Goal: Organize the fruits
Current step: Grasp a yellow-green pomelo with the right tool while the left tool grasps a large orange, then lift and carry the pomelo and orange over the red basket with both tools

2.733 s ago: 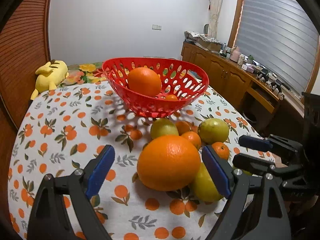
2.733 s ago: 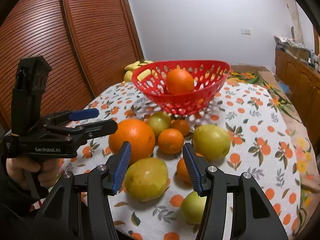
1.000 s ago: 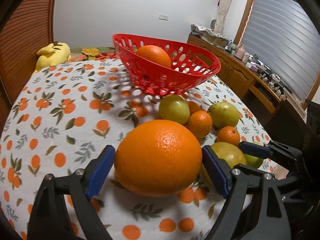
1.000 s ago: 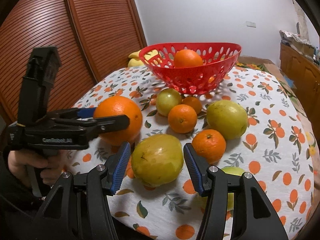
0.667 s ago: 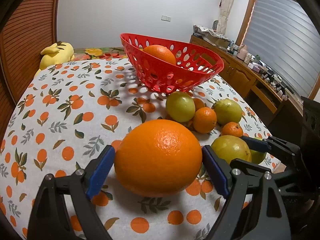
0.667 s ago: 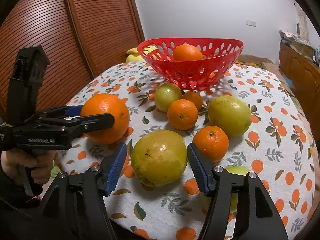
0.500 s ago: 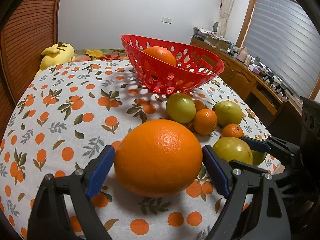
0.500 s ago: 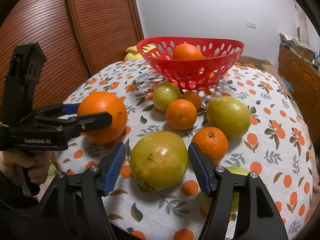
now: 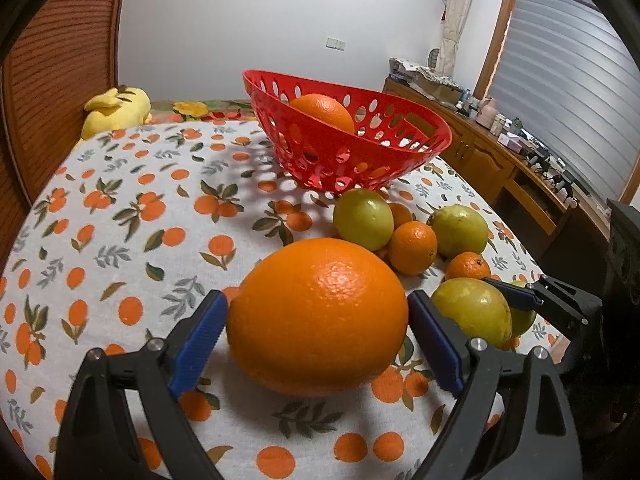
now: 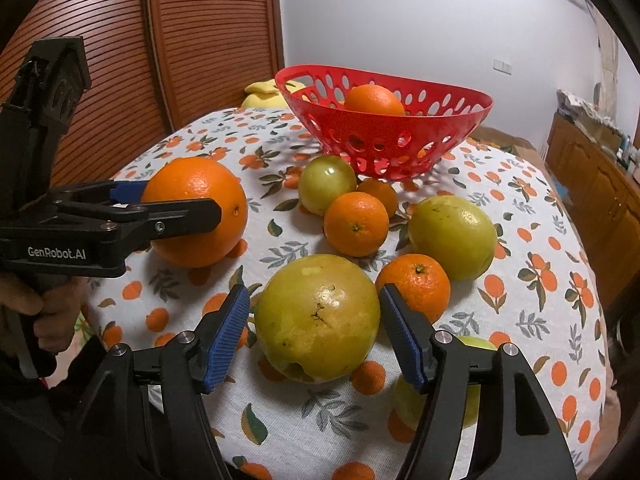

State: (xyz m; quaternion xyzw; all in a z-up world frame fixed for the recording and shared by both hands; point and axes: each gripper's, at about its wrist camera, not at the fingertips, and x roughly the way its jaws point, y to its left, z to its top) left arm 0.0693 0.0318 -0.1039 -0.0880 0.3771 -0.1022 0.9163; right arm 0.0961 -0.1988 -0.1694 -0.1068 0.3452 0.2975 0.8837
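My left gripper (image 9: 316,340) is shut on a big orange (image 9: 318,316) and holds it a little above the tablecloth; it also shows in the right wrist view (image 10: 196,210). My right gripper (image 10: 316,336) is open, its pads on either side of a large yellow-green fruit (image 10: 318,316) that rests on the table, with a small gap on each side. The red basket (image 9: 348,148) stands behind the fruit and holds one big orange (image 9: 322,110). The basket also shows in the right wrist view (image 10: 384,124).
Loose fruit lies between me and the basket: a green fruit (image 10: 328,184), small oranges (image 10: 356,224) (image 10: 414,280), another yellow-green fruit (image 10: 452,236). A yellow plush toy (image 9: 116,110) lies at the table's far left. A wooden sideboard (image 9: 500,164) runs along the right.
The left gripper closed on the big orange and drew it back and left, away from the pile. The right gripper moved in around the large yellow-green fruit.
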